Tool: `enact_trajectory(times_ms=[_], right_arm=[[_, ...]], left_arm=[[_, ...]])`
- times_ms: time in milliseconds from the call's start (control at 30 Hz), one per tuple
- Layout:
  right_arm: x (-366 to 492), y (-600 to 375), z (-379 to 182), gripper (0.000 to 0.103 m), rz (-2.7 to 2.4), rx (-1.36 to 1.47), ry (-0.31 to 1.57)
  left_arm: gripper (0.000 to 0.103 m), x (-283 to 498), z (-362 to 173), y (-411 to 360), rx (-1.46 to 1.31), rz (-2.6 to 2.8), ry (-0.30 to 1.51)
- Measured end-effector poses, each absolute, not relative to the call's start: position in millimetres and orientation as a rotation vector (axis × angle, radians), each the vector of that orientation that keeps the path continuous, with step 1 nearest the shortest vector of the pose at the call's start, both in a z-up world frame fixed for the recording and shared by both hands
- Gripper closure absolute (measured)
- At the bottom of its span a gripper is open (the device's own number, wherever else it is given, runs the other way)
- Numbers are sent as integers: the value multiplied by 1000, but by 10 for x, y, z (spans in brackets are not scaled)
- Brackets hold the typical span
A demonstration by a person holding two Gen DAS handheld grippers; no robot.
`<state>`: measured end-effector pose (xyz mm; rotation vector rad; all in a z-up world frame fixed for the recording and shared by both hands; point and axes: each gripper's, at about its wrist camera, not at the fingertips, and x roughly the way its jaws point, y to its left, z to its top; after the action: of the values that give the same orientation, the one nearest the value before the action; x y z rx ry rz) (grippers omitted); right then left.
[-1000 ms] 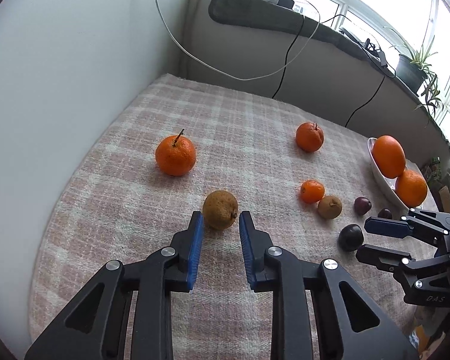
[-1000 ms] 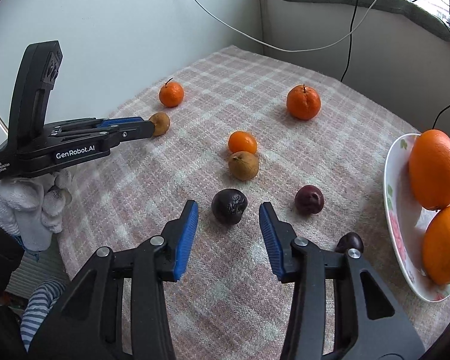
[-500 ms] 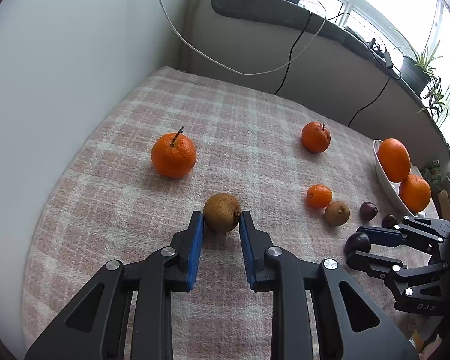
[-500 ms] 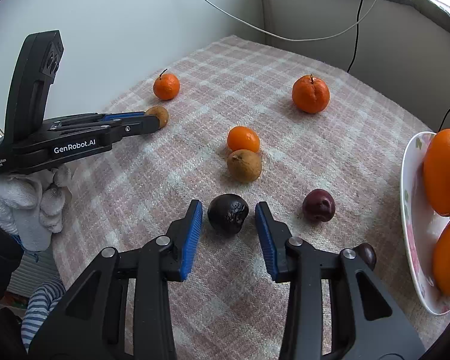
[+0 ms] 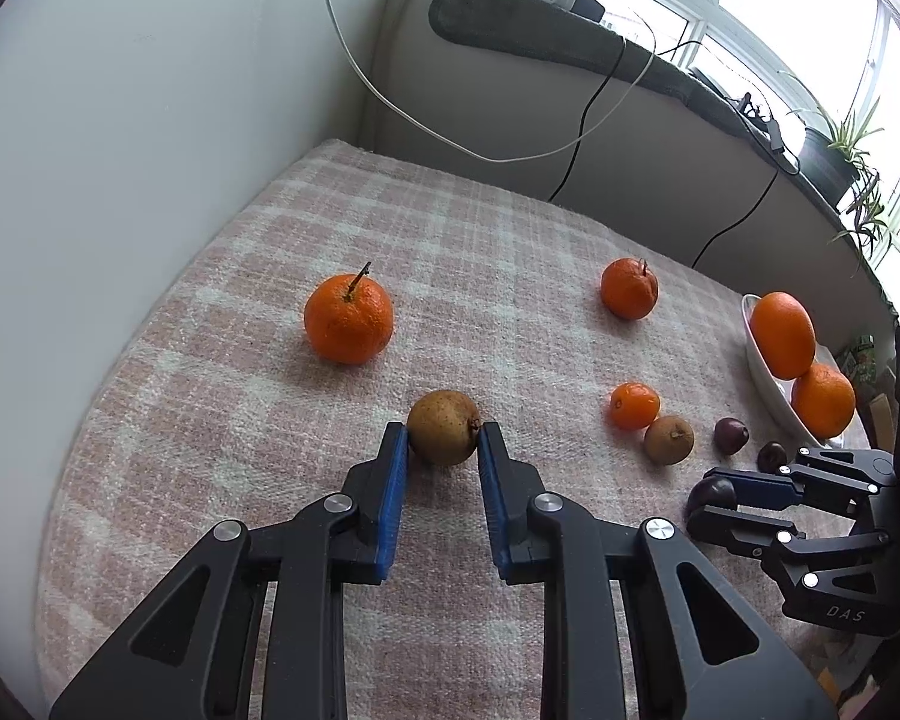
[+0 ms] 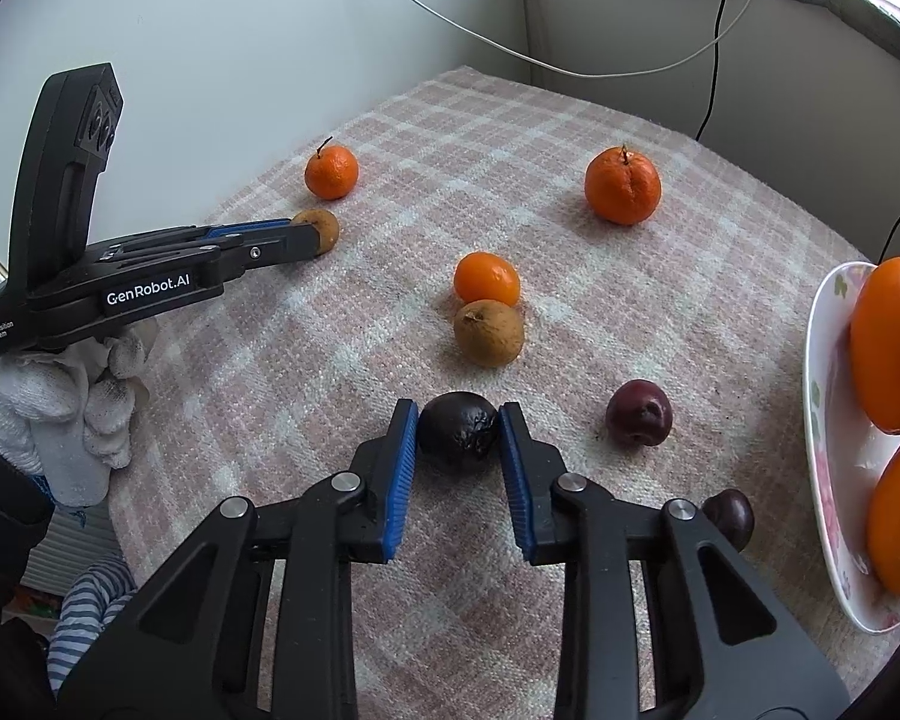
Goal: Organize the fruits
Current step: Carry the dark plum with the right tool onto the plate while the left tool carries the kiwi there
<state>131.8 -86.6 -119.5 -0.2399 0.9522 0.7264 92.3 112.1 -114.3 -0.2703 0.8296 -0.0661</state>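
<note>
My left gripper (image 5: 442, 429) is shut on a round brown fruit (image 5: 443, 426) that rests on the pink checked cloth (image 5: 486, 228). My right gripper (image 6: 458, 414) is shut on a wrinkled dark purple fruit (image 6: 457, 432), also on the cloth. The left gripper and its brown fruit (image 6: 321, 229) show at the left of the right wrist view. The right gripper (image 5: 717, 495) with the dark fruit (image 5: 711, 493) shows at the right of the left wrist view. A white flowered plate (image 6: 825, 450) at the right holds two large oranges (image 6: 891, 345).
Loose on the cloth: a stemmed tangerine (image 5: 348, 318), another tangerine (image 6: 623, 185), a small mandarin (image 6: 486, 278) touching a second brown fruit (image 6: 488, 333), and two dark red plums (image 6: 639, 413) (image 6: 731, 517). Walls stand left and behind, with hanging cables (image 5: 594, 90).
Both grippers moved forward and closed: the left one's fingers came onto the brown fruit, the right one's onto the dark purple fruit.
</note>
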Motion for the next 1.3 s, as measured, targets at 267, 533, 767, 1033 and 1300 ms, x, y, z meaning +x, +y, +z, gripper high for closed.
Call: enact_trajectory(times_ms=[267, 533, 767, 1033, 1300], right_arm=[[1292, -980, -1099, 75, 727, -207, 937], [1281, -1279, -853, 75, 702, -156, 885], [1301, -1684, -636, 75, 649, -114, 837], [1359, -2223, -473, 75, 564, -67, 789], [1493, -2712, -343, 75, 484, -15, 758]], left_arm=[[81, 829, -1072, 1082, -292, -93, 811], [81, 778, -911, 803, -277, -165, 777], [81, 829, -788, 432, -267, -249, 762], [81, 936, -721, -58, -241, -344, 764], [81, 1092, -660, -568, -189, -425, 767]])
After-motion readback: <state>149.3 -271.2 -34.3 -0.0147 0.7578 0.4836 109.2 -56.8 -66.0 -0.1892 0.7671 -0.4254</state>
